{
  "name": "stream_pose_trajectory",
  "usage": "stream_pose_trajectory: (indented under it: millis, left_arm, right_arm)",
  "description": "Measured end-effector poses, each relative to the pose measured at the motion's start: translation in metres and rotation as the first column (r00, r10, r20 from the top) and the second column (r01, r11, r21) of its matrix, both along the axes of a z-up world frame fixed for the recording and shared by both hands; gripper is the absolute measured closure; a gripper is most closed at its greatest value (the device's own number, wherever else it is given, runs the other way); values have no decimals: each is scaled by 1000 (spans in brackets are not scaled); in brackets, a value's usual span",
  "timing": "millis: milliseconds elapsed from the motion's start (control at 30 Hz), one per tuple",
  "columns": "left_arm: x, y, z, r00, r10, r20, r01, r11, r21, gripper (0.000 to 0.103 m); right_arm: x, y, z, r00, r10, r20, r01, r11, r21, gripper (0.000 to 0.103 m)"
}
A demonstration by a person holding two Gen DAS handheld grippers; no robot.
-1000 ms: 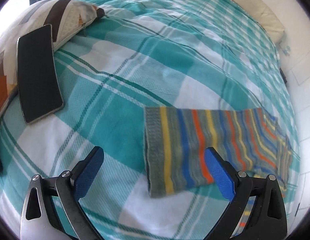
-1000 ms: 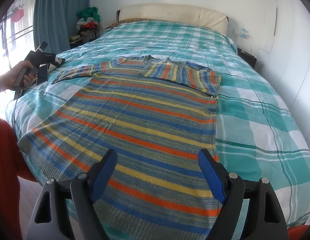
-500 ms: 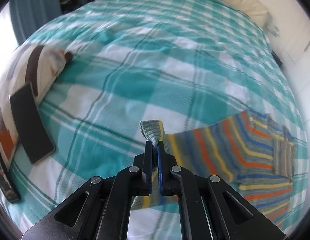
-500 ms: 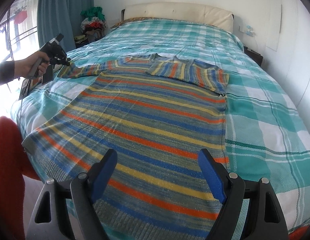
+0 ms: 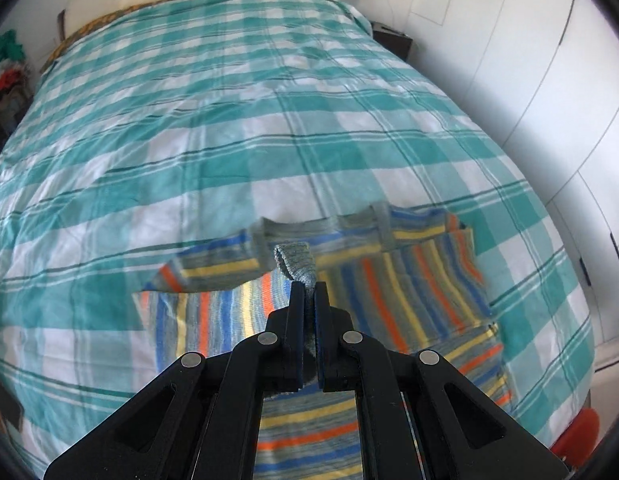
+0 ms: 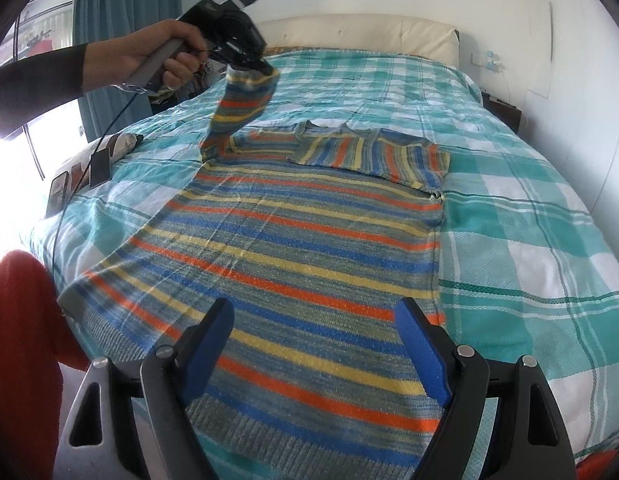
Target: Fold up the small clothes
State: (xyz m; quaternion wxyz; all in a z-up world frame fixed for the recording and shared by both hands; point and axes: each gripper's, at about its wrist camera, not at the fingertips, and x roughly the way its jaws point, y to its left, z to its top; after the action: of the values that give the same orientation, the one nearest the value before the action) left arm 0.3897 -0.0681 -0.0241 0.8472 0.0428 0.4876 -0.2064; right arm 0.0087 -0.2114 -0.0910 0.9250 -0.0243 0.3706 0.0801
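The striped sweater (image 6: 309,248) lies flat on the bed (image 6: 529,208), its hem toward the right wrist camera and its neck toward the headboard (image 6: 349,32) at 12 o'clock. Its bands run orange, blue, yellow and grey across the body. One sleeve (image 6: 373,152) is folded across the chest, lying at about 1 o'clock from the body's centre. The other sleeve (image 6: 241,100) is lifted off the bed at about 11 o'clock, rising from the shoulder to its grey cuff (image 5: 295,264).

The left hand-held gripper (image 5: 305,292) has its jaws pressed together on that cuff, a loop of grey knit sticking out past the fingertips. In the right wrist view the same tool (image 6: 229,40) is held in the air above the left side of the bed by the person's left hand (image 6: 161,60), with the sleeve hanging down from it.

The right hand-held gripper (image 6: 317,344) hovers over the hem end of the sweater, its blue-padded jaws spread wide and holding nothing.

At 9 o'clock, near the bed's left edge, a patterned pillow (image 6: 117,144) lies on the teal checked cover with a dark flat phone-like item (image 6: 99,168) on it. A teal curtain (image 6: 121,32) hangs behind.
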Motion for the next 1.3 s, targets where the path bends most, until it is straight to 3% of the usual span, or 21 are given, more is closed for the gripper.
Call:
stream_pose_trajectory:
  millis: [33,67,100,167,233,300,400,533,600,667,767,867,1067,1200,1300]
  left_arm:
    - [-2,-11,-11,1000,-13,-5,13,1000,-3,92]
    - [-5,-21,-23,1000,-27,-11,27,1000,-4,77]
    - [-9,-27,-31,999,-31,-23,31,1000,-2,48]
    - [-14,-31,-44,999,-25,-37,25,1000,-13,27]
    - [-19,-17,-42,1000,-4,-12,3,998,-67,26]
    - [-18,9,-37,997,76,6,-75,992,-101,24]
    - [-18,50,-38,976,211,46,-206,974,-90,20]
    - [-24,85,-78,959,284,11,-285,958,17,20]
    - [-27,93,-111,955,294,-35,-287,949,131,20]
    - [-33,98,-127,959,280,-48,-268,947,175,19]
    - [-45,107,-115,957,290,-14,-286,948,142,11]
    - [-61,112,-100,962,272,4,-270,956,118,11]
    - [-117,143,-82,961,260,96,-272,950,154,7]
    - [-149,181,-87,936,320,147,-344,920,187,5]
    - [-159,217,-104,898,412,152,-436,878,198,5]
  right_arm:
    - [0,-1,-1,1000,0,-3,0,1000,-1,21]
    - [1,-1,-2,1000,0,-7,0,1000,-1,21]
    - [2,-2,-3,1000,-1,-12,1,1000,1,21]
    - [4,-3,-5,1000,-5,-22,5,1000,12,21]
    - [5,-5,-5,1000,-8,-24,9,1000,24,21]
    - [5,-6,-4,1000,-7,-22,8,999,31,21]
    - [8,-8,-5,1000,-4,-30,5,999,49,21]
    - [11,-10,-8,999,-10,-45,13,998,61,21]
    - [11,-12,-9,998,-21,-52,24,998,62,21]
    - [11,-12,-10,998,-30,-55,34,998,60,21]
    - [10,-12,-9,998,-41,-51,44,998,49,21]
    - [10,-12,-7,998,-48,-40,50,998,40,21]
    - [9,-14,-3,998,-54,-30,55,998,39,21]
    - [12,-15,6,996,-62,-61,67,994,85,21]
    - [27,-9,32,996,-33,-84,46,987,155,21]
